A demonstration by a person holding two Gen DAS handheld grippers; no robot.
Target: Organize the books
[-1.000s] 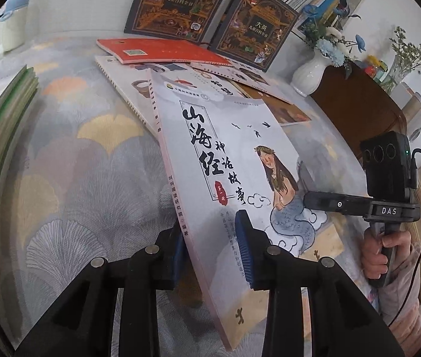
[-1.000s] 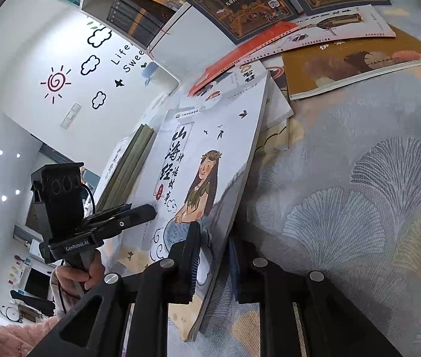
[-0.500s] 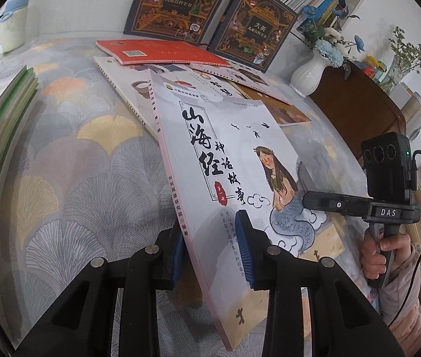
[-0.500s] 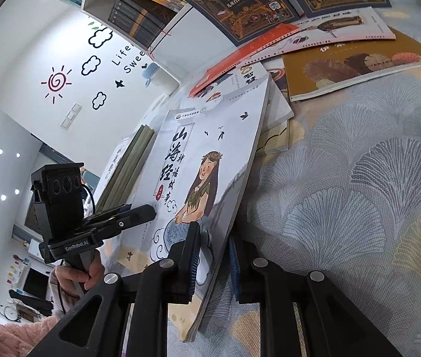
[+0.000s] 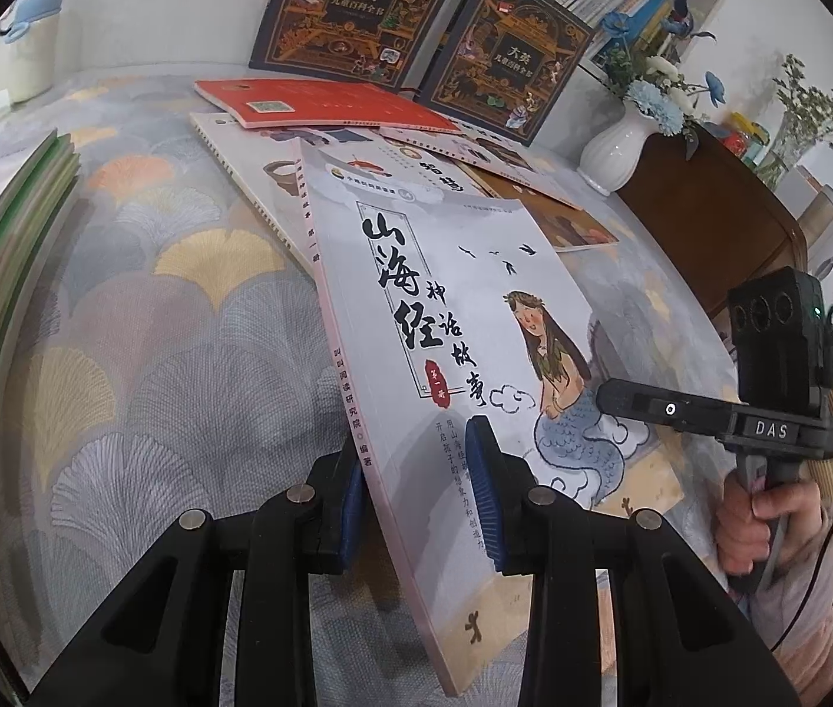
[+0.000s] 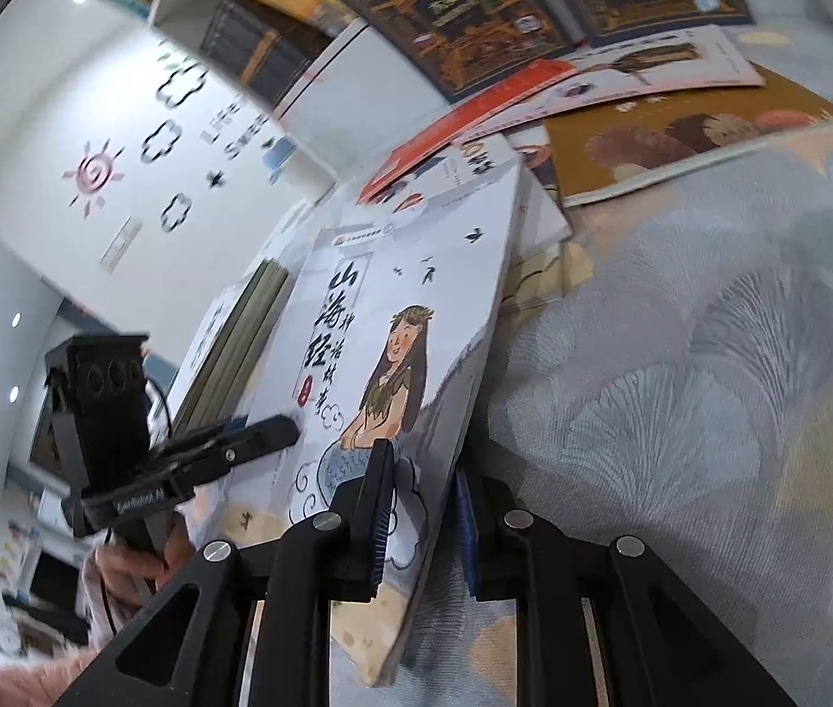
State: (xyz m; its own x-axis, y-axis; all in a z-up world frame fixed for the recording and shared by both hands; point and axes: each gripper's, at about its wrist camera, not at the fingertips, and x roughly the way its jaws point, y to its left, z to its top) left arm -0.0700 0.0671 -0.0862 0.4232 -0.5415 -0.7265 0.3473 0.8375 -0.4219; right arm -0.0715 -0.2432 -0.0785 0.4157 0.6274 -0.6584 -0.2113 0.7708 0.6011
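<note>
A white book with a mermaid on its cover (image 5: 446, 294) is held tilted above the fan-patterned cloth (image 5: 151, 353), its far end resting on the book pile. My left gripper (image 5: 416, 471) is shut on its near spine corner, blue pads on both faces. My right gripper (image 6: 422, 506) is shut on the book's (image 6: 393, 306) opposite near edge. Each view shows the other gripper: the right gripper (image 5: 605, 403) at the book's right side, the left gripper (image 6: 281, 433) at its left, each in a person's hand.
Behind lies a loose pile: a red book (image 5: 322, 103), a brown book (image 6: 681, 141), thin white ones. Two dark encyclopedias (image 5: 357, 6) lean on the shelf. A green-edged stack (image 5: 4, 224) sits left. A white vase (image 5: 617, 159) and wooden cabinet (image 5: 705, 235) stand right.
The right wrist view has tilted and shifted slightly, and is now blurred. The left view is unchanged, and both grippers keep hold of the book.
</note>
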